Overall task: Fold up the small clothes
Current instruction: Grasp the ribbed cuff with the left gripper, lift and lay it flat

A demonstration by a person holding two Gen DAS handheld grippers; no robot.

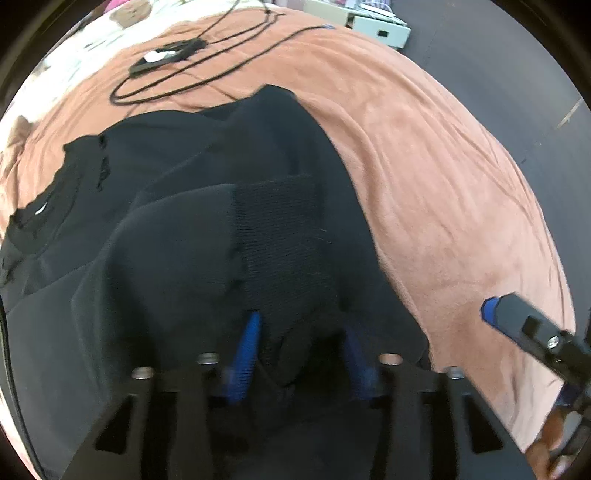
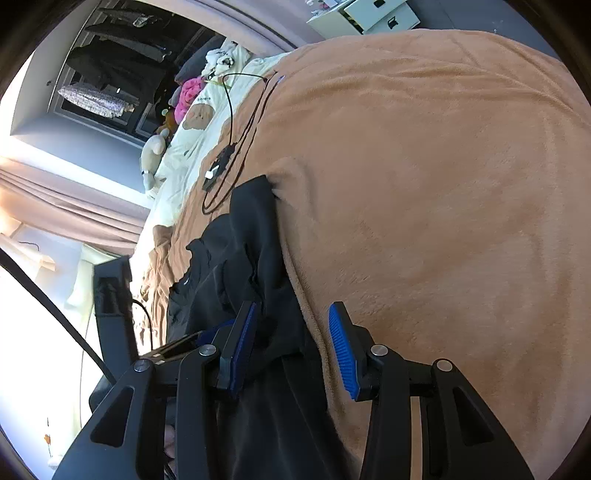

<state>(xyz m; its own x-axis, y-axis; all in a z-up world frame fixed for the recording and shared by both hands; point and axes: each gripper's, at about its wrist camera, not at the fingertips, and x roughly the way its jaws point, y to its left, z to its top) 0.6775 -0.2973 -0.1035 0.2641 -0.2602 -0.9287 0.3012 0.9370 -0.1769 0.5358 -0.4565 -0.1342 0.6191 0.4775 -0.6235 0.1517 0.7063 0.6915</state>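
A black, soft garment with a ribbed knitted cuff (image 1: pixel 284 236) lies spread on a brown-orange fleece blanket (image 1: pixel 443 177) that covers a bed. In the left wrist view the garment fills the left and lower part of the picture, and one sleeve is folded up so that the ribbed cuff points away from the camera.

The left gripper (image 1: pixel 301 354), black with blue ribbed pads, points steeply down on this sleeve. A bunch of the black fabric sits between its two pads, and both pads press into it, so the left gripper is clenched on the garment. The picture is a little blurred at the right pad.

The right gripper (image 2: pixel 291 347) is seen in its own view at the garment's edge nearest to it. The left pad (image 2: pixel 242 347) touches the black cloth, and a fold of cloth lies between the jaws, but the right pad (image 2: pixel 341 350) stands over the blanket, apart from the fabric. So the right gripper is released and grasps nothing. In the left wrist view one of its fingers appears at the lower right, over the blanket just beside the garment.

Farther on the blanket, well apart from the garment, lies a thin black cable in loops (image 1: pixel 207 70) with a small flat black device (image 1: pixel 162 59). Behind the blanket there is cream bedding with brown bear shapes (image 2: pixel 195 118), and a white drawer cabinet (image 2: pixel 369 16) stands on the dark floor.
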